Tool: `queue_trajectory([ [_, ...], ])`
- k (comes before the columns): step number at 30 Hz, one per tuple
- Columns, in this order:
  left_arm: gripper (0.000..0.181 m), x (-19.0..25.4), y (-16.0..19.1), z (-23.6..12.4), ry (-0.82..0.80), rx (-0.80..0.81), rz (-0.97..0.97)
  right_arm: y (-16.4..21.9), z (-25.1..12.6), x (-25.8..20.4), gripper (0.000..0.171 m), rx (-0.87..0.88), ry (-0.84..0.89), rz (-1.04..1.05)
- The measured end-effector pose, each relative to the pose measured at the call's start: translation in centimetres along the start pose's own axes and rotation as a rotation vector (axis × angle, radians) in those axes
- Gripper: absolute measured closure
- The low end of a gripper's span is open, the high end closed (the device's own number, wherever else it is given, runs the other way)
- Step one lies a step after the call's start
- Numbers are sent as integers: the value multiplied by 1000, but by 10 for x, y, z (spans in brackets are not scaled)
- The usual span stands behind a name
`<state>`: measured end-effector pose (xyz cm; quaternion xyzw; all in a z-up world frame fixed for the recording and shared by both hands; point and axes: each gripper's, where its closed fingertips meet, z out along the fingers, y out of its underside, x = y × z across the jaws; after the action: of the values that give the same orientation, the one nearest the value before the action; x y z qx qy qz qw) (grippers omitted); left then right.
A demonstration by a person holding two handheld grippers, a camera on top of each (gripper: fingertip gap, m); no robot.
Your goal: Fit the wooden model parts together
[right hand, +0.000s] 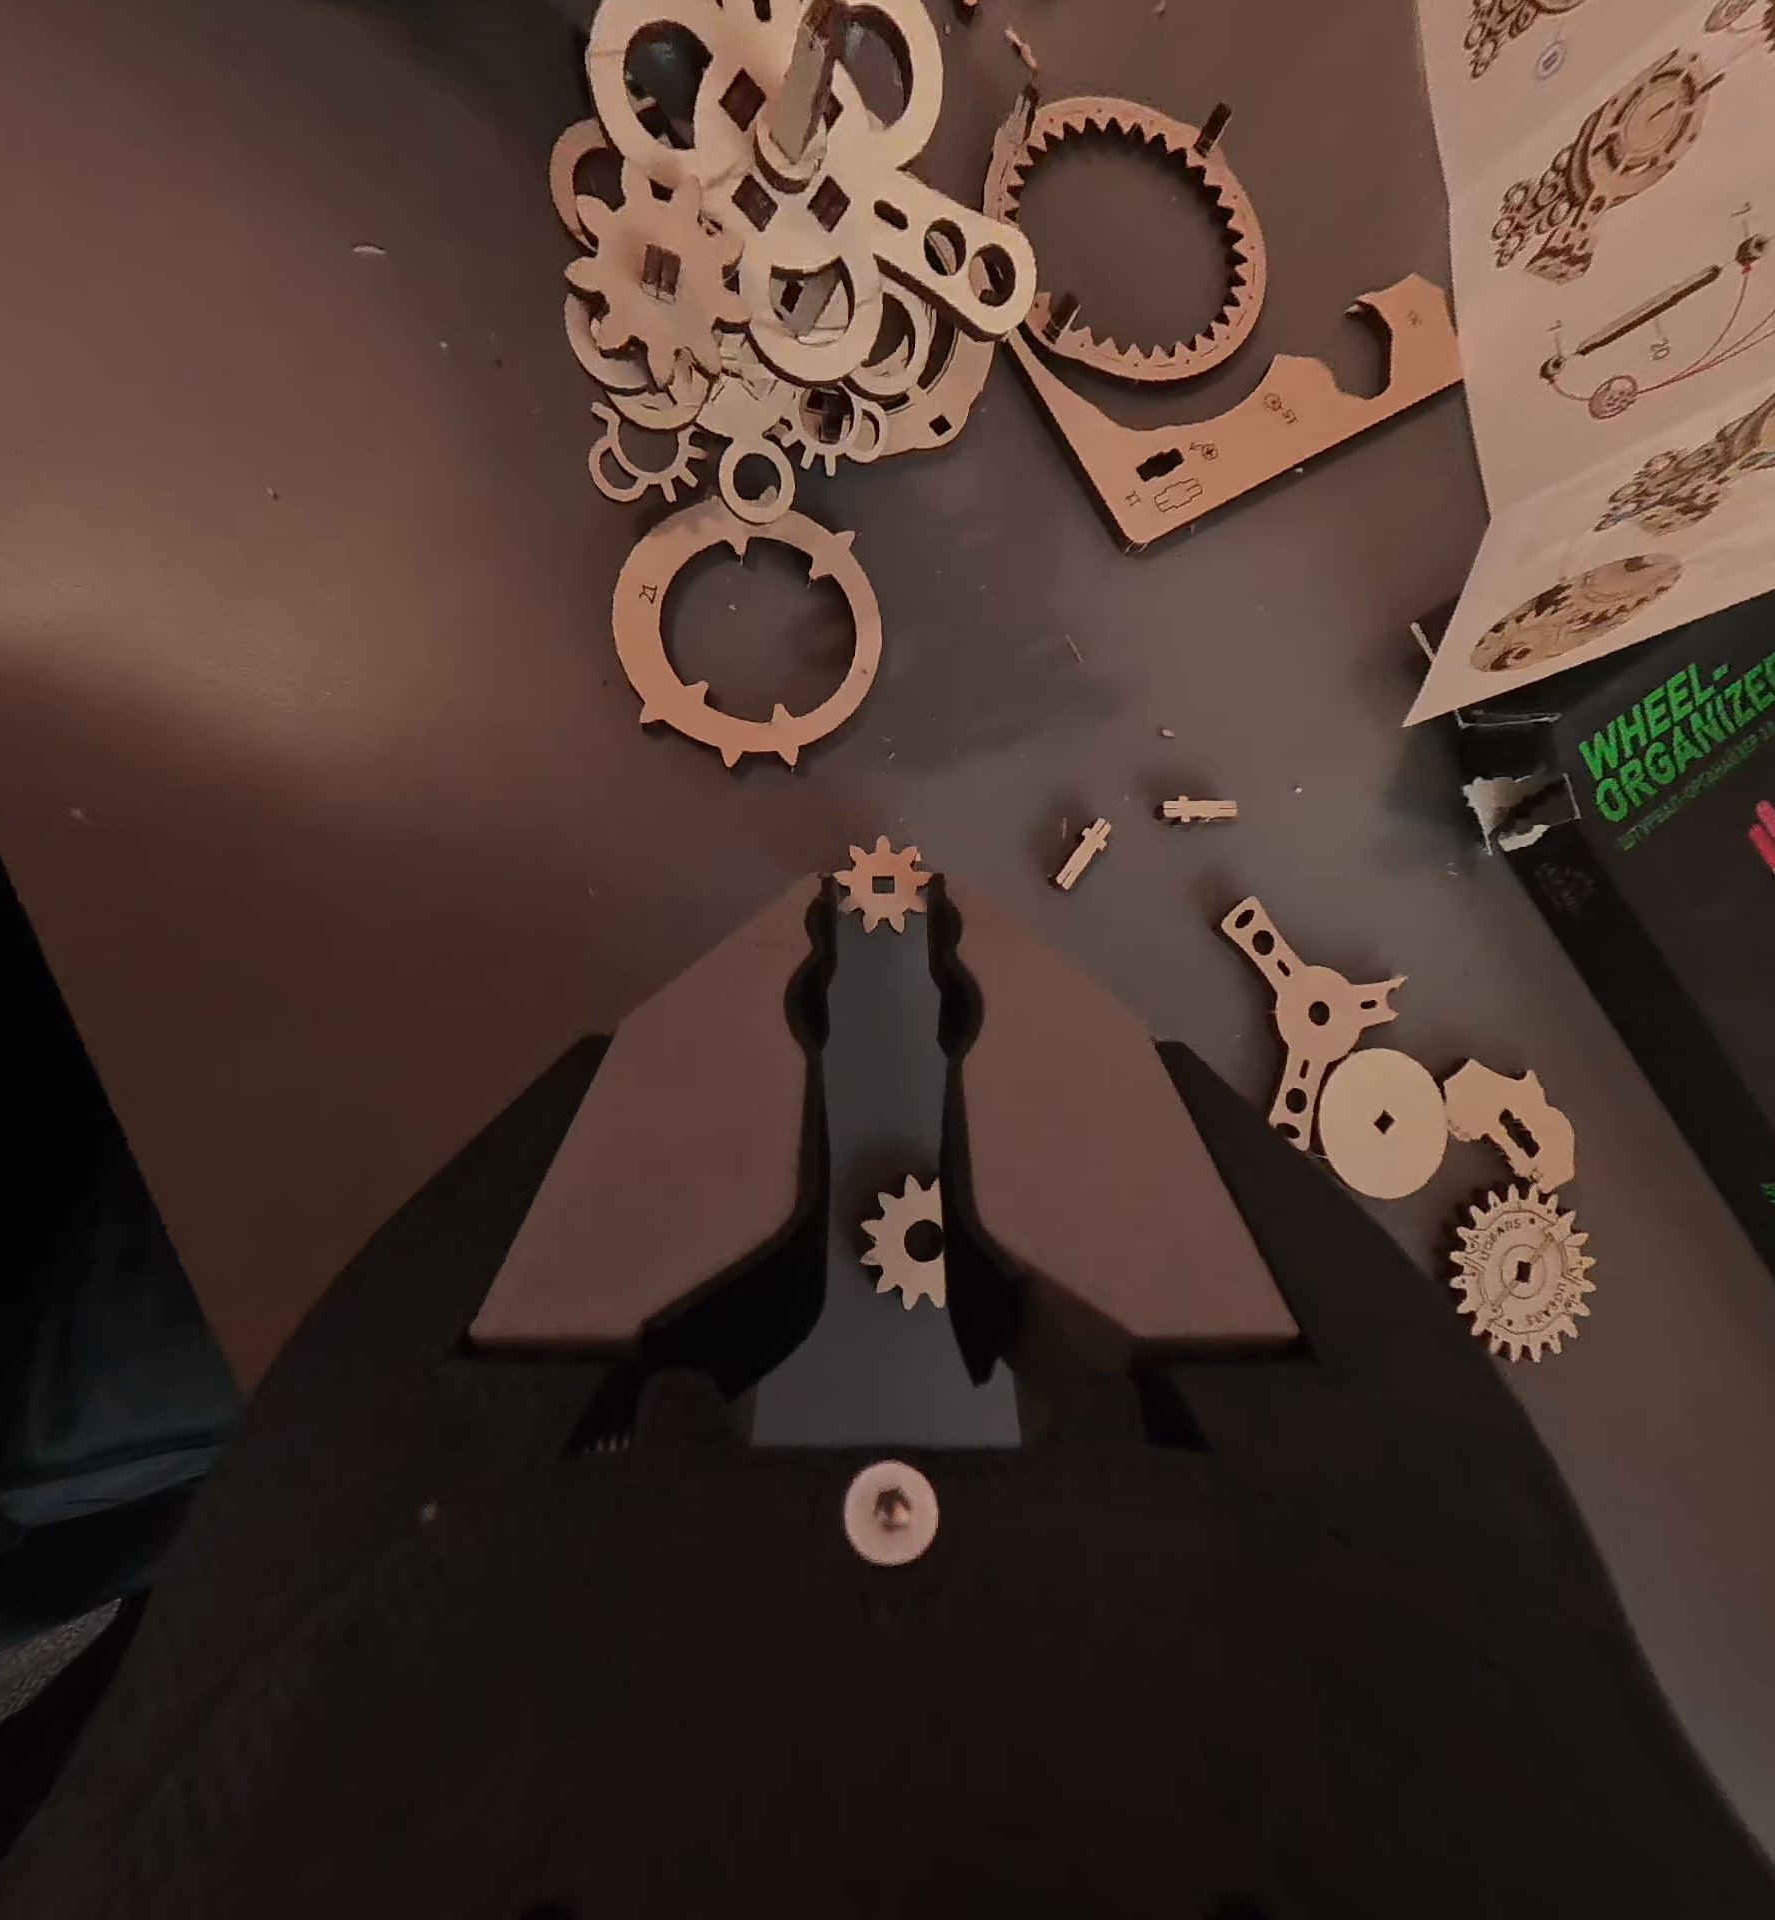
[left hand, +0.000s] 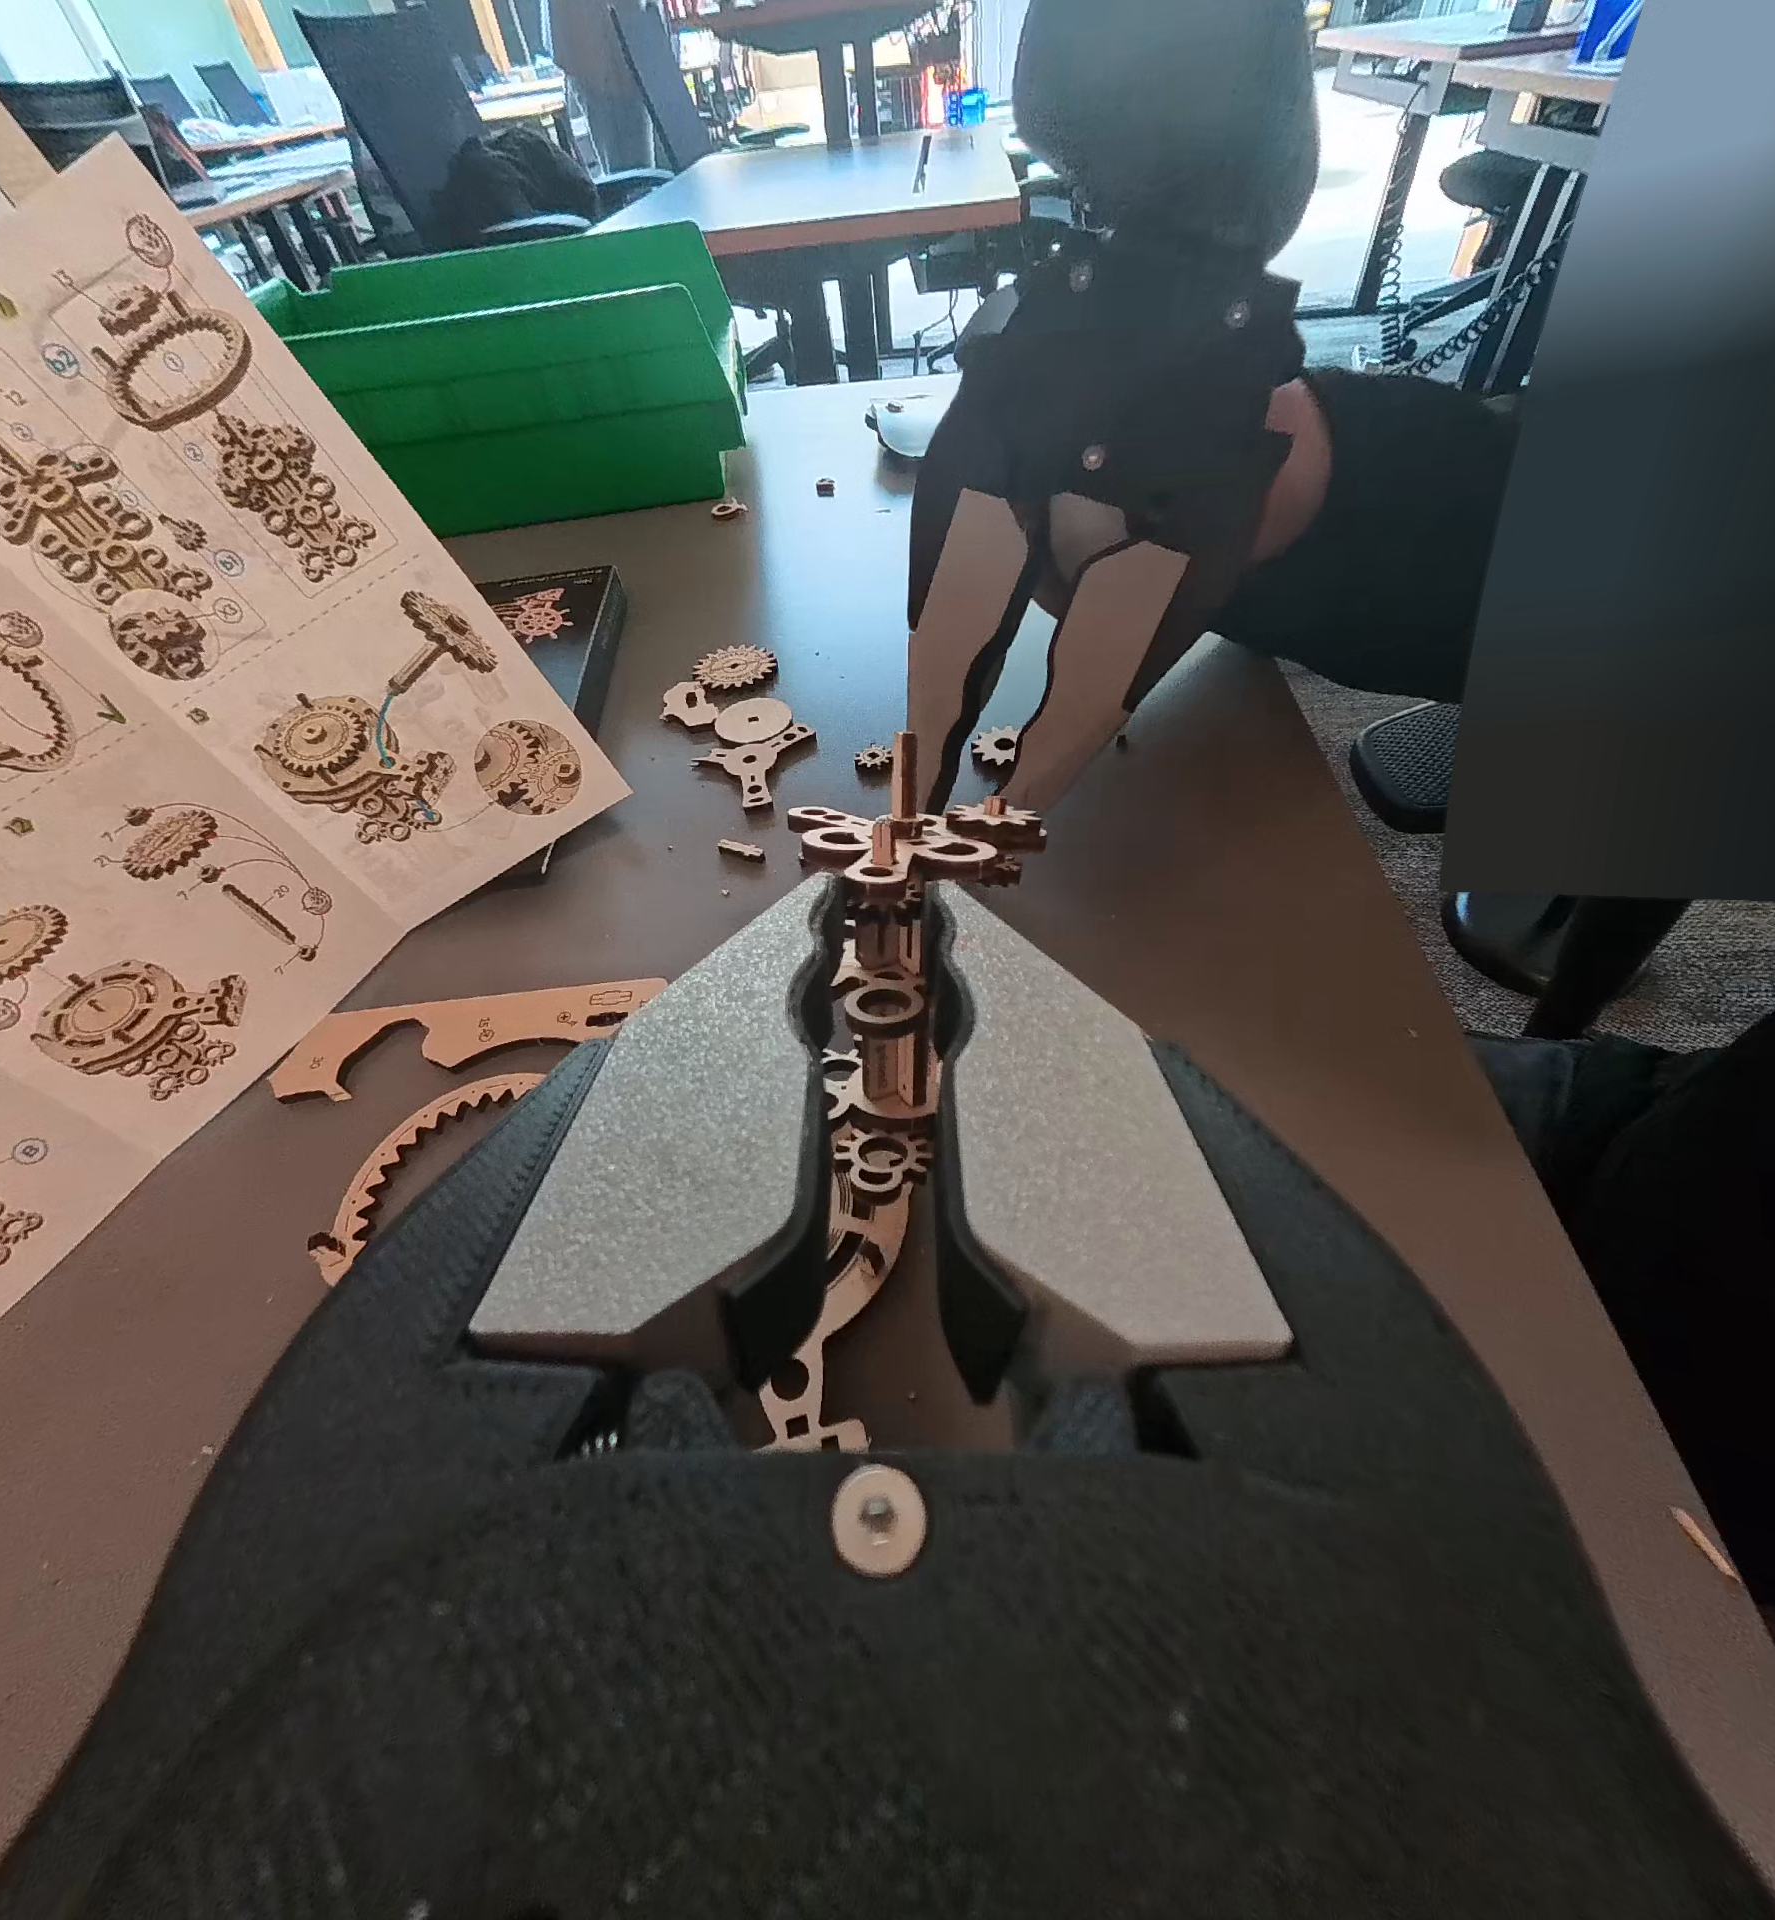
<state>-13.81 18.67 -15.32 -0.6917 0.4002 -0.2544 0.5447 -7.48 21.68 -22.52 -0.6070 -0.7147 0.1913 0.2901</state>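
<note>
My left gripper (left hand: 878,894) is shut on the wooden gear assembly (left hand: 893,842) and holds it upright on the dark table, with a thin axle (left hand: 904,769) sticking up. The assembly also shows at the top of the right wrist view (right hand: 789,239). My right gripper (right hand: 883,883) points down at the table with its tips closed around a small gear with a square hole (right hand: 883,885). A second small gear (right hand: 909,1242) lies on the table under its fingers. In the left wrist view the right gripper (left hand: 971,795) stands just behind the assembly.
An instruction sheet (left hand: 187,675) leans on the left, with green bins (left hand: 530,384) behind it. A black box (right hand: 1714,935), a toothed ring (right hand: 1132,234), a cut-out sheet (right hand: 1278,436), a flat ring (right hand: 748,634), two pins (right hand: 1080,852) and loose gears (right hand: 1522,1273) lie around. The table edge (left hand: 1434,935) runs on the right. My hands' fingertips stand some 11 cm from each other.
</note>
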Motion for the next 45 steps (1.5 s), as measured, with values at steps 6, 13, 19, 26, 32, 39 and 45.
queue_trajectory([
  [6,170,1,-1,0,2,3,12,-9,-9,-1,158,51,18,-39],
  [13,170,1,0,0,2,1,12,-24,-24,-2,158,140,55,-96],
  [19,170,1,0,0,2,0,14,-43,-37,-10,158,242,60,-149],
  [26,170,2,0,0,3,0,19,-59,-43,-12,158,295,77,-167],
  [32,170,5,0,1,10,0,41,-88,-54,-21,158,398,55,-183],
  [39,170,6,0,2,16,-2,59,-111,-48,-20,158,423,17,-162],
  [45,170,7,1,2,15,-8,74,-118,-38,-22,158,422,-12,-162],
])
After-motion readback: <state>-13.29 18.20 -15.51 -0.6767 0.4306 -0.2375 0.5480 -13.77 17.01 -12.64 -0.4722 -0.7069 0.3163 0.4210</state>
